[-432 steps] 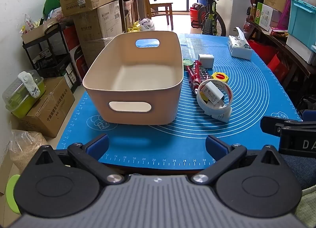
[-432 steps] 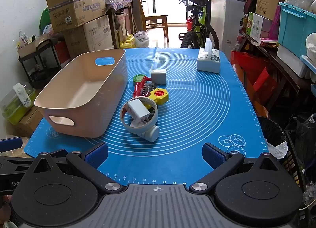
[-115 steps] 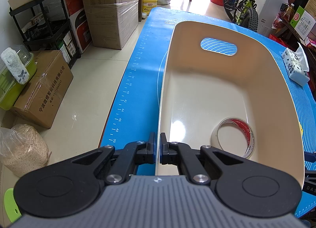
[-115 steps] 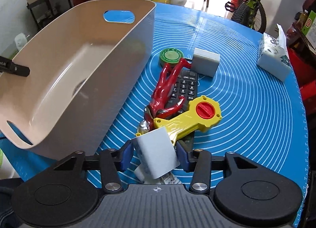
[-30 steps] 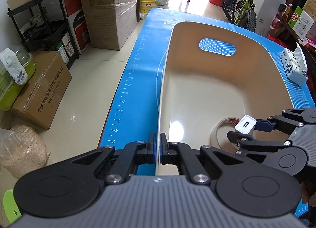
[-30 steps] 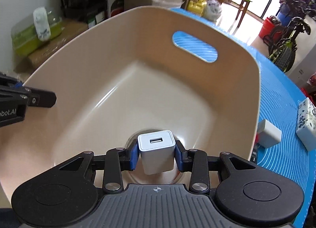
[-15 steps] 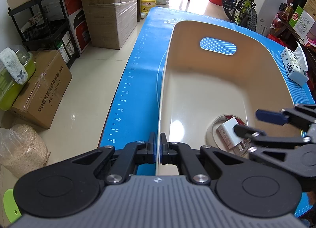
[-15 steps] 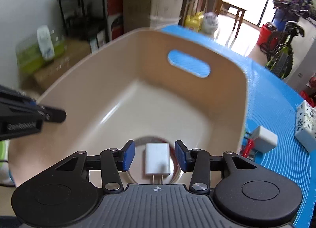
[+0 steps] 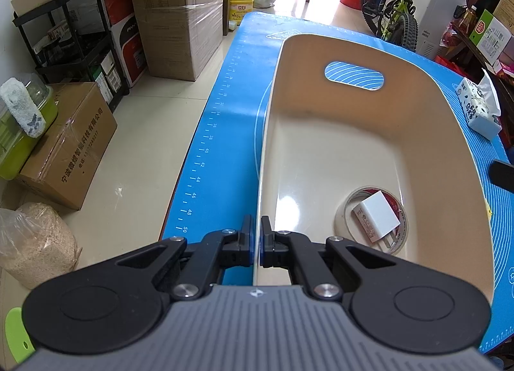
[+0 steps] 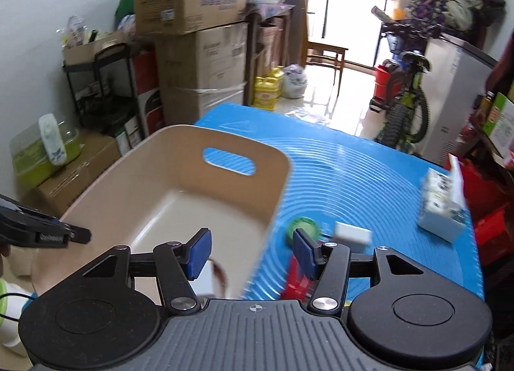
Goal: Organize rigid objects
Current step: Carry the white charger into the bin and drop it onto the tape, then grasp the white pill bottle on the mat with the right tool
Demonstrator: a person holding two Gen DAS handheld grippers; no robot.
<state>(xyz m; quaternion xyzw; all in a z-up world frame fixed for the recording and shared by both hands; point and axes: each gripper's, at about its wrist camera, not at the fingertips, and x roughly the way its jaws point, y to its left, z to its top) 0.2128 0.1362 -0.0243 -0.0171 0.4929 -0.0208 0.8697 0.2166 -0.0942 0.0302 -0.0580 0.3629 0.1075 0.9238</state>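
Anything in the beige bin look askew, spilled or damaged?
Nothing spilled or damaged. One oddity: the white plug-in charger lies tilted inside the ring of the tape roll on the floor of the beige plastic bin, propped on the ring rather than flat on the bottom.

bin (image 9: pixel 443 133): beige, oval, upright, sitting on the blue mat
tape roll (image 9: pixel 343 210): lying flat on the bin's floor
charger (image 9: pixel 379 213): white, lying inside the tape roll, prongs pointing toward the camera
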